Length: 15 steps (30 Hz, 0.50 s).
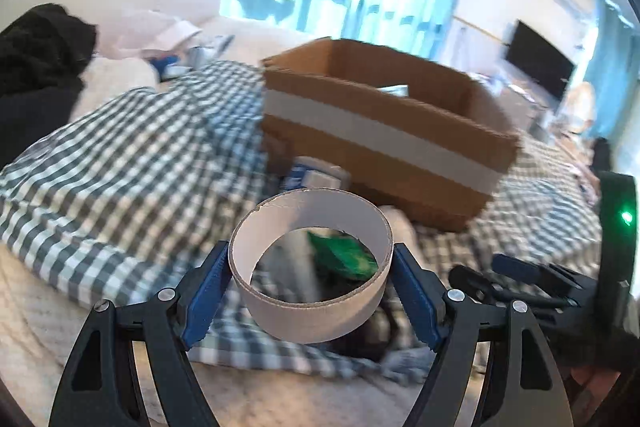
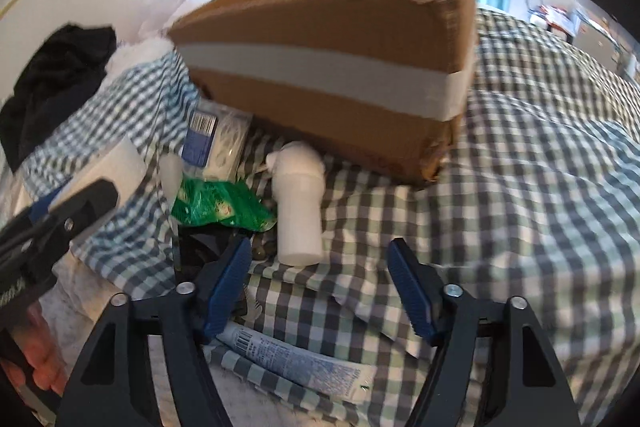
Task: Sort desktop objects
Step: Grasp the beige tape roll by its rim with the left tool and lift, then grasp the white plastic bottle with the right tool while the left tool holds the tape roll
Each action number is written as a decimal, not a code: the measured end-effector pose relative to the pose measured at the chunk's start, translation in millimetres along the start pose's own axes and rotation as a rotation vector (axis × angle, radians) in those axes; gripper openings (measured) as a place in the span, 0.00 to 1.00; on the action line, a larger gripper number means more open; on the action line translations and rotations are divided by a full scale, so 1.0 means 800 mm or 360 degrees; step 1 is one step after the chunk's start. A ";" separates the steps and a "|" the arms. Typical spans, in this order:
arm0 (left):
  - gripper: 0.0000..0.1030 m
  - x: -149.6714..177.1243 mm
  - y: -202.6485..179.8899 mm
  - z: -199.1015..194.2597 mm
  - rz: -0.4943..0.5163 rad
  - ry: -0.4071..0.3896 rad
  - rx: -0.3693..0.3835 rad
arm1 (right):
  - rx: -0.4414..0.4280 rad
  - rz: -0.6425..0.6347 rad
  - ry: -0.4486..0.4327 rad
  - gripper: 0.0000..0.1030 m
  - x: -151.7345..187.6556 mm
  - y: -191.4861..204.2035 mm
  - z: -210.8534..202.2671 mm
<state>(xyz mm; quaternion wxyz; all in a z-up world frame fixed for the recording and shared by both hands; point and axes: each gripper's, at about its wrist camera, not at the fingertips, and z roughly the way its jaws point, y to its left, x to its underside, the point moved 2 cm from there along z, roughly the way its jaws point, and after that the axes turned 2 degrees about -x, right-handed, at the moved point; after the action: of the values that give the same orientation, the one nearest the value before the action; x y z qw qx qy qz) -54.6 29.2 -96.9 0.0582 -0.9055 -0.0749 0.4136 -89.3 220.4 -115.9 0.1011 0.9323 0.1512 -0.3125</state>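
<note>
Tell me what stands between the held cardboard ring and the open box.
Nothing visible does. The left hand-held gripper holds the cardboard ring above the clutter, and the cardboard box beyond it is open-topped. A blue-and-white pack sits low against the box's front wall.

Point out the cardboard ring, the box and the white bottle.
cardboard ring (image 1: 320, 323): left wrist view, near outer wall.
box (image 2: 328, 27): right wrist view, front wall above the white band.
white bottle (image 2: 299, 215): right wrist view, mid-body.

Cardboard box (image 2: 320, 67) blocks ahead; checked cloth (image 2: 520, 187) right w/ free room.
</note>
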 end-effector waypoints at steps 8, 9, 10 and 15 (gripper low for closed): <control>0.78 0.007 0.028 0.033 -0.0146 0.0048 -0.0106 | -0.0012 -0.0063 0.0015 0.58 -0.016 0.009 0.042; 0.78 0.007 0.030 0.036 -0.0157 0.0045 -0.0115 | -0.0011 -0.0057 0.0003 0.57 -0.021 0.008 0.045; 0.78 0.007 0.032 0.039 -0.0160 0.0042 -0.0130 | -0.0010 -0.0055 -0.0003 0.56 -0.023 0.007 0.048; 0.78 0.010 0.030 0.049 -0.0114 0.0015 -0.0223 | -0.0032 -0.0038 0.0031 0.50 -0.031 0.003 0.069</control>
<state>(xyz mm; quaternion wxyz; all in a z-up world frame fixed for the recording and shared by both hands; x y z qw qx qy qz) -76.9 8.9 -132.0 0.0096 -0.9060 -0.1358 0.4008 -137.7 197.2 -143.8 0.1053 0.9324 0.1665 -0.3032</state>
